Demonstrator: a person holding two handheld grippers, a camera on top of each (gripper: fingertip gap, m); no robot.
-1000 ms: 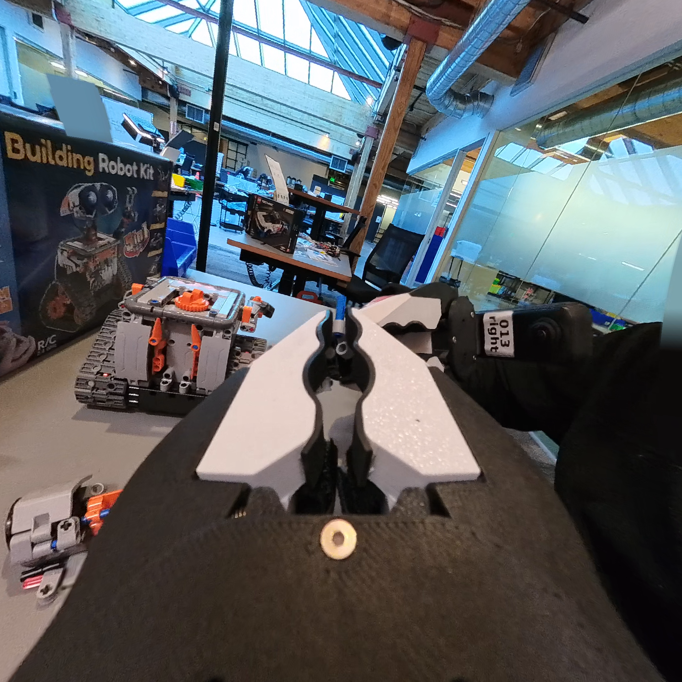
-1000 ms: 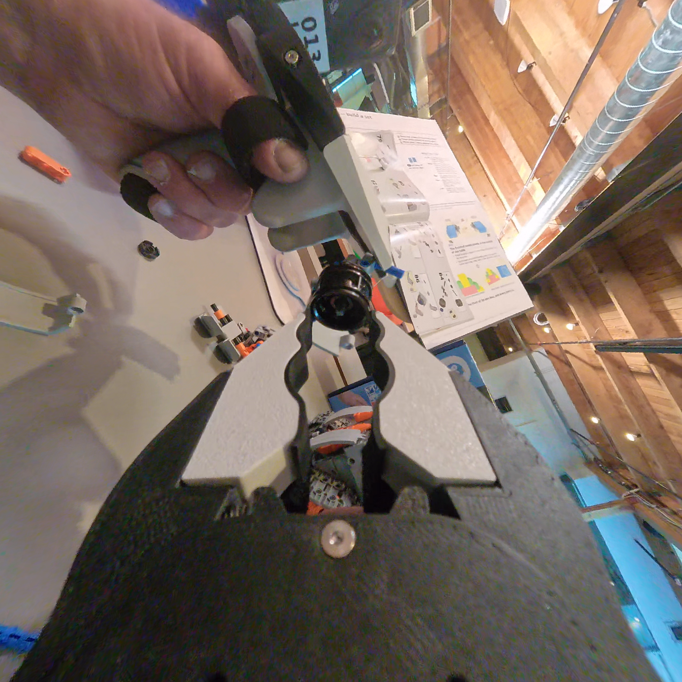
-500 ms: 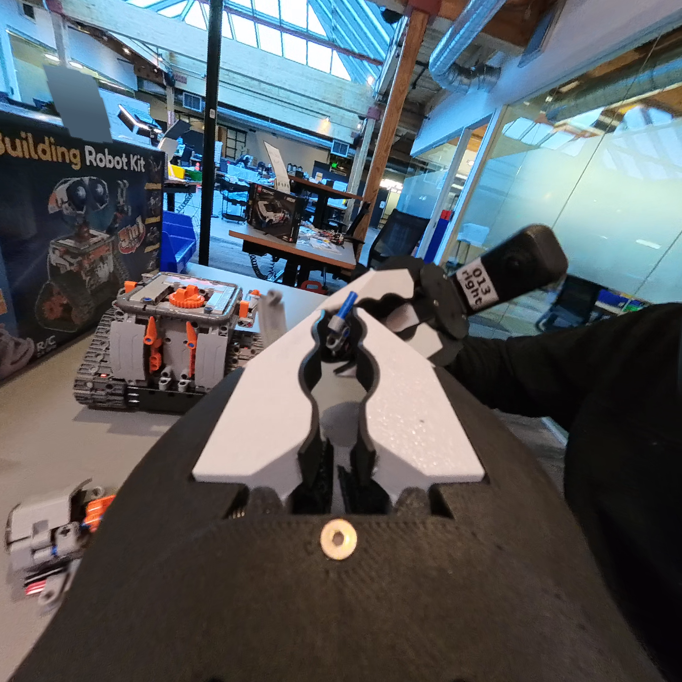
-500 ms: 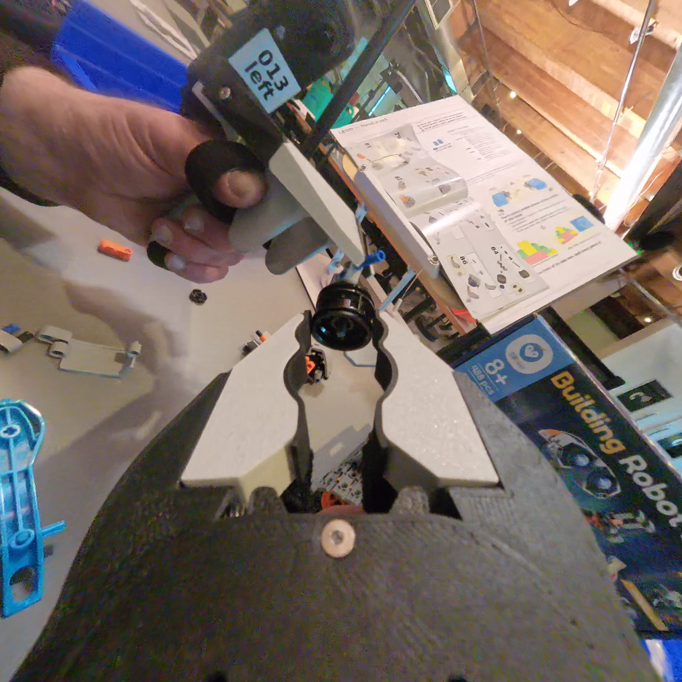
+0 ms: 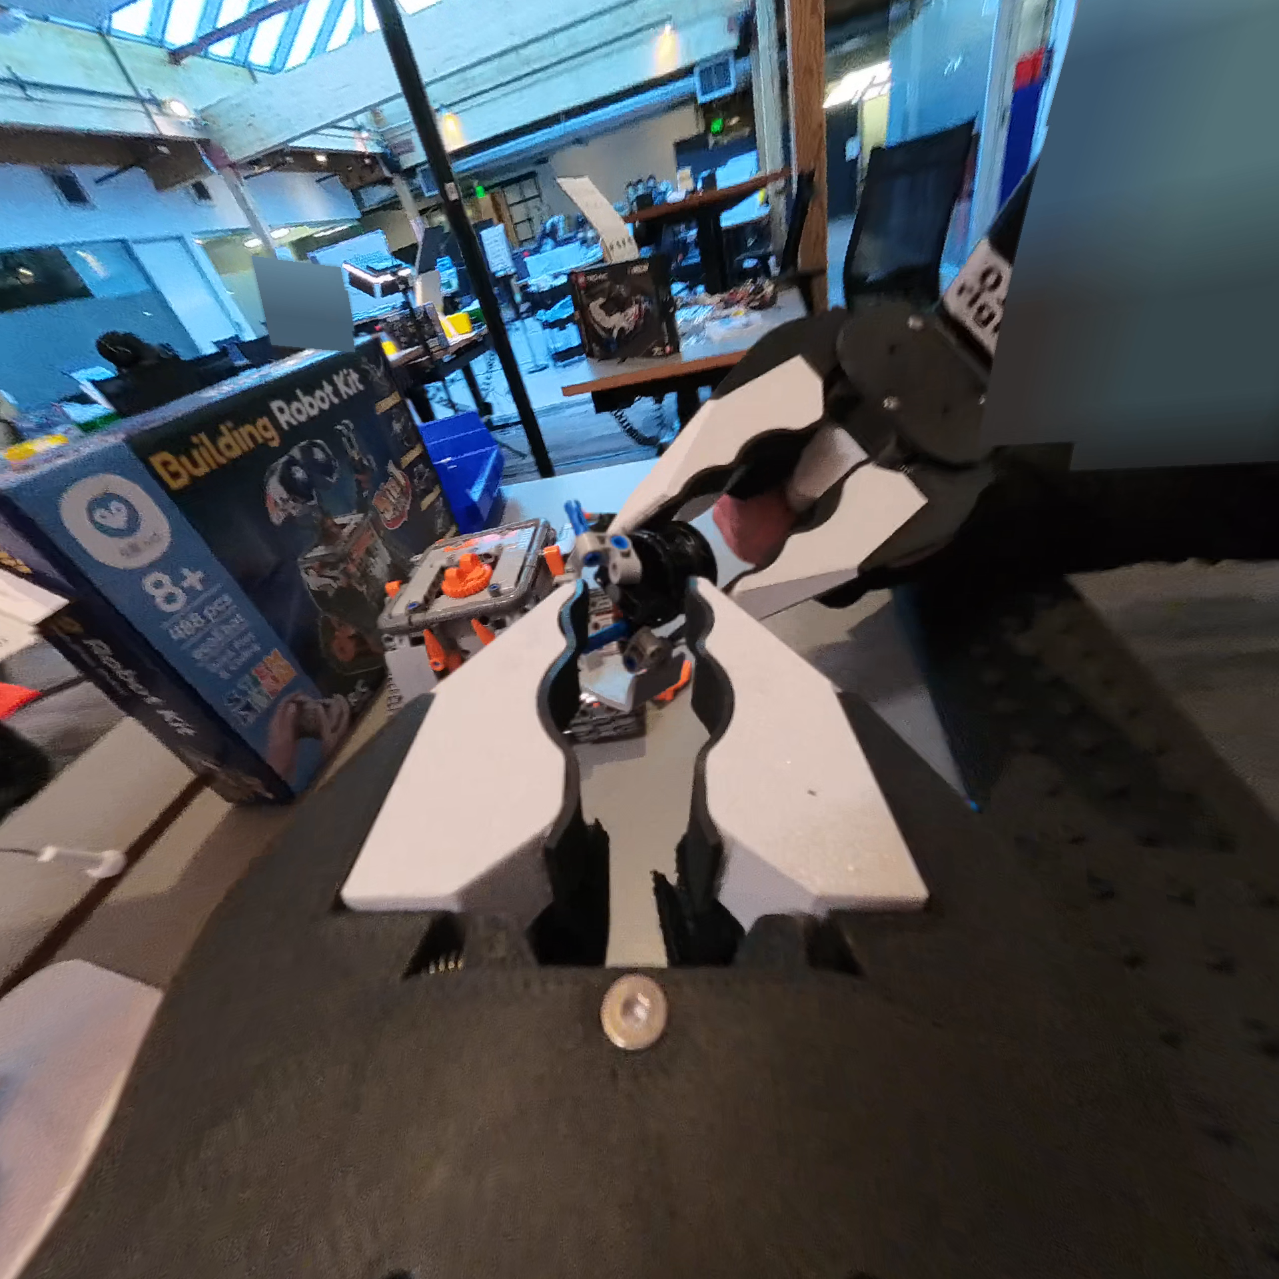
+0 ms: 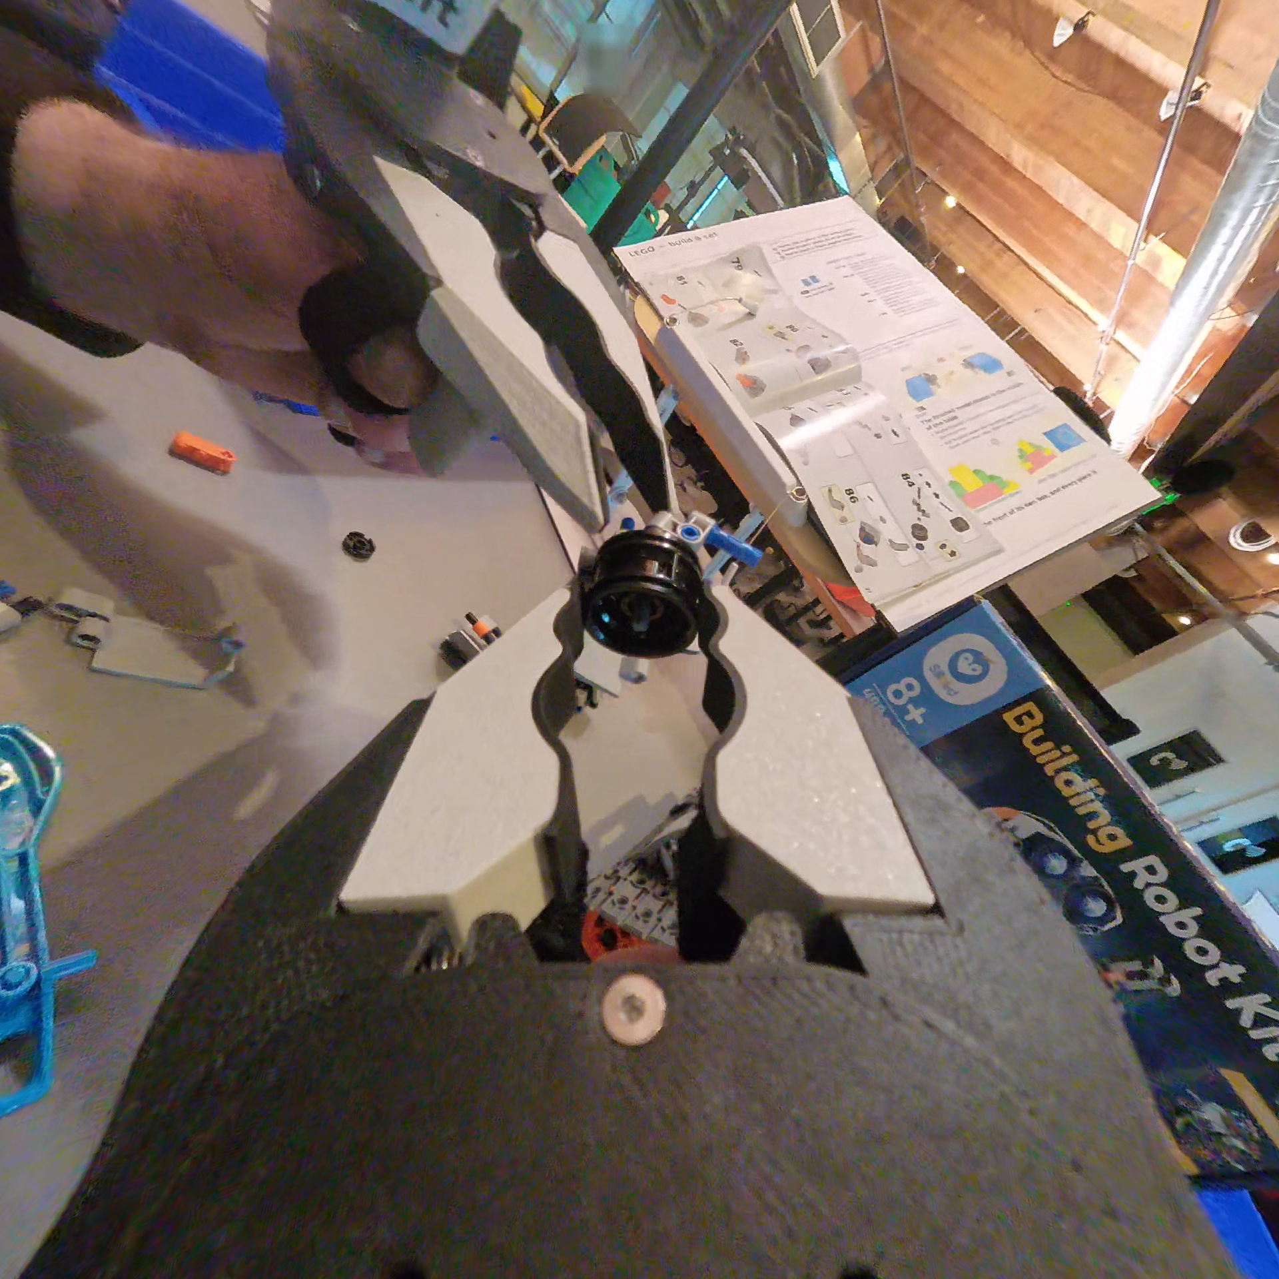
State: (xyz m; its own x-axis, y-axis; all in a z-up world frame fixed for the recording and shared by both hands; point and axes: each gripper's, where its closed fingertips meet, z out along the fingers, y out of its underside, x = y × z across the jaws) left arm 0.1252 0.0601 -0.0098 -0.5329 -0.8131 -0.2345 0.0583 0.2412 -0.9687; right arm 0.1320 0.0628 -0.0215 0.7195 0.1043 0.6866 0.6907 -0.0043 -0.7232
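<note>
The right tool point(image 6: 640, 609) pinches a black wheel hub point(image 6: 640, 599) between its two grey fingertips, the hub's open face turned toward the camera. A small grey connector with blue pins point(image 6: 695, 534) sits against the far side of the hub, and the left tool point(image 6: 626, 509) comes in from the upper left with its tips nearly pressed together on that connector. A person's hand point(image 6: 173, 235) grips the left tool's handle. In the left wrist view the left tool point(image 5: 633, 602) shows a narrow gap at its tips, with the grey connector point(image 5: 609, 554) and the hub point(image 5: 664, 567) right at them; whether the tips actually clamp the connector is hard to tell there. The right tool point(image 5: 699, 547) reaches in from the right in that view, its fingers closed around the hub. Behind them on the grey desk point(image 5: 104, 817) stands a tracked model with an orange gear on top point(image 5: 470, 581), beside a dark blue kit box point(image 5: 228, 567). In the right wrist view an open instruction booklet point(image 6: 865, 387) leans on a stand, and loose parts lie on the desk point(image 6: 415, 526): an orange piece point(image 6: 202, 451), a small black ring point(image 6: 358, 545), a grey panel point(image 6: 149, 643) and a light blue frame point(image 6: 21, 900).
</note>
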